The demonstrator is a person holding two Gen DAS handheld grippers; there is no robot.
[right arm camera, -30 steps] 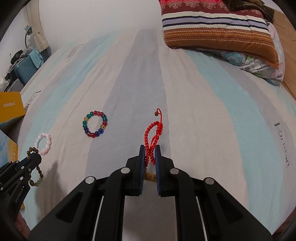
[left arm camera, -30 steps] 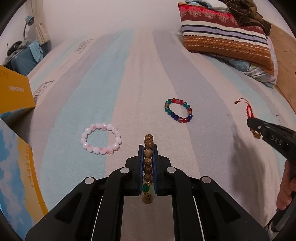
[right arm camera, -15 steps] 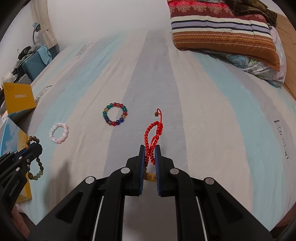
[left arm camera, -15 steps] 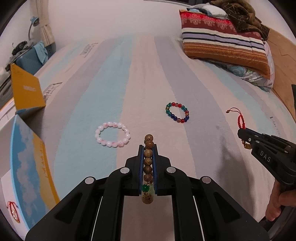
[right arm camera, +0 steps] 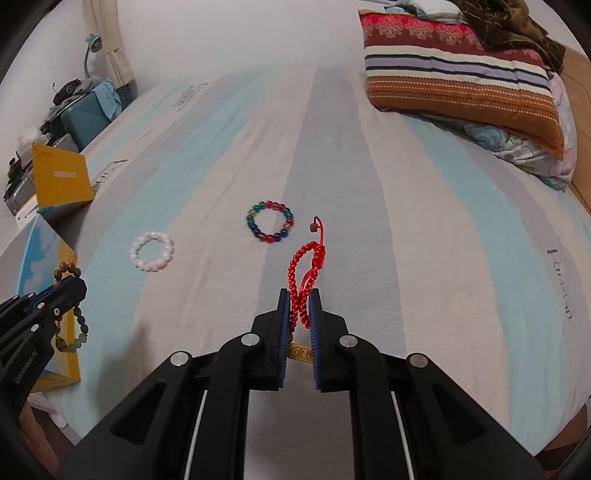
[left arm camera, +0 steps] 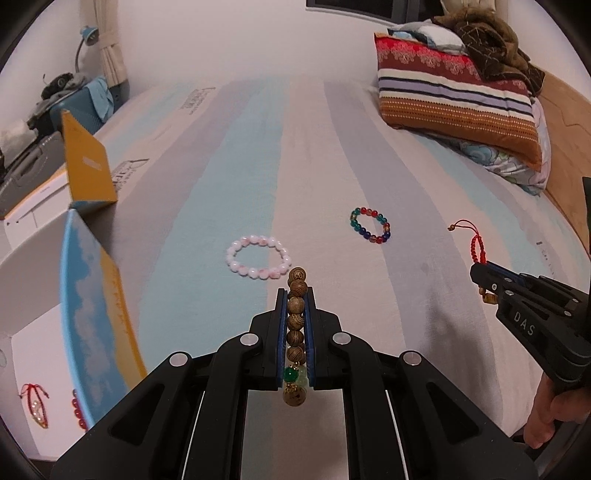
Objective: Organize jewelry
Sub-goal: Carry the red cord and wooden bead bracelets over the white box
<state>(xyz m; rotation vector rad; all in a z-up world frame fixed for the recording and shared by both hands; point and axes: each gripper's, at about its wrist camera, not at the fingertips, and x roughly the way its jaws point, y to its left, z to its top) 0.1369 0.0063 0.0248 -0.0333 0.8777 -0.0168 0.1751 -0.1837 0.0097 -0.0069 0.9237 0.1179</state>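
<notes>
On top of a big bed with a sheet (left arm camera: pixel 236 192) striped in pale blue, grey and cream, the jewelry lies spread out. White wall stands at the far end. Far to the right sits one striped pillow (left arm camera: pixel 454 99) in red, white and orange, with a brown blanket (left arm camera: pixel 487 40) piled on it and a flowery pillow (right arm camera: pixel 517 147) under it. Along the left edge stands one yellow cardboard box (left arm camera: pixel 86 170), and nearer is one open box with a blue-sky and yellow flap (left arm camera: pixel 96 325). Inside that open box lie two small red pieces (left arm camera: pixel 35 404), too small to tell well. Far left there is a blue bag (right arm camera: pixel 86 110) and a little blue lamp (left arm camera: pixel 88 35).

Two bracelets lie flat on the sheet, apart from each other: one pink bead bracelet (left arm camera: pixel 258 256) to the left and one bracelet of red, green and blue glass beads (left arm camera: pixel 370 224) to the right.

Two more are held up off the bed. The left gripper (left arm camera: pixel 296 306) is pressed tight on a brown wooden bead bracelet (left arm camera: pixel 296 317) with green beads. The right gripper (right arm camera: pixel 300 306) pinches a red braided cord bracelet (right arm camera: pixel 304 273) with a small gold tag (right arm camera: pixel 301 352).

The right gripper's side reads "DAS". The left one reads "GenRobot.AI". Grey writing on the sheet is too blurry to read.
</notes>
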